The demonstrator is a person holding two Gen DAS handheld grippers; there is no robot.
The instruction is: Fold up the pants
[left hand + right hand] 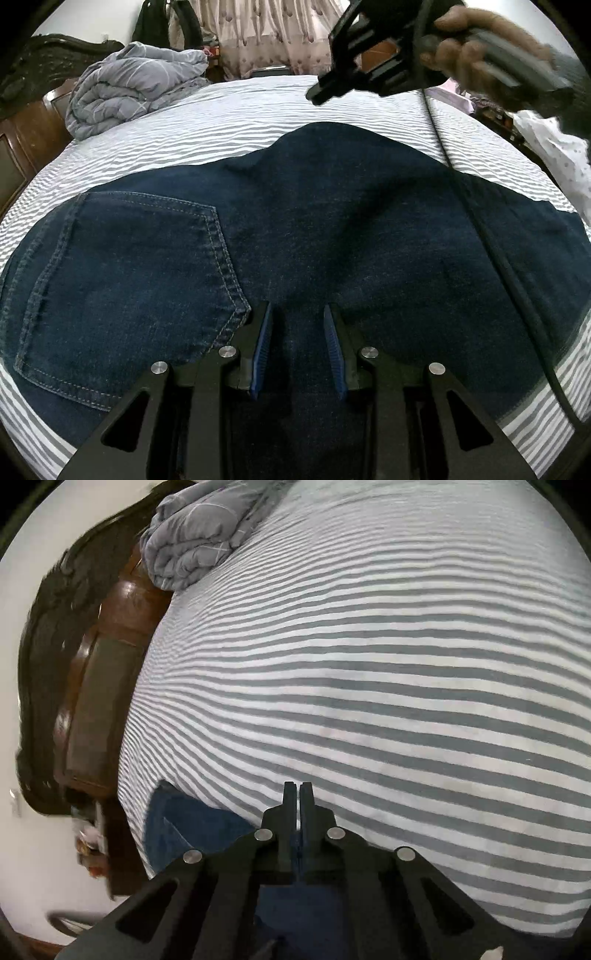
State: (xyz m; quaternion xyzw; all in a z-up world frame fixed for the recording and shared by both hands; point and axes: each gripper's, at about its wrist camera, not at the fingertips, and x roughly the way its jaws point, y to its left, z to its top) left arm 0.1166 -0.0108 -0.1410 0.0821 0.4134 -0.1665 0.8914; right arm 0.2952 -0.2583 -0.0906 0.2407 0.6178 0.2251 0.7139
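Dark blue jeans [295,229] lie flat on the striped bed sheet [229,122], back pocket [122,280] at the left. My left gripper [298,314] is open, its blue pads just above the denim beside the pocket's corner. My right gripper [325,92] is held in a hand high above the far edge of the jeans. In the right wrist view the right gripper [297,786] is shut and empty, over bare sheet [369,664]; part of the jeans [184,823] shows at lower left.
A crumpled grey quilt [133,85] lies at the bed's far left corner, also in the right wrist view [195,531]. The dark wooden headboard [99,679] runs along the left. A black cable [491,236] crosses the jeans on the right. Curtains [266,33] hang behind.
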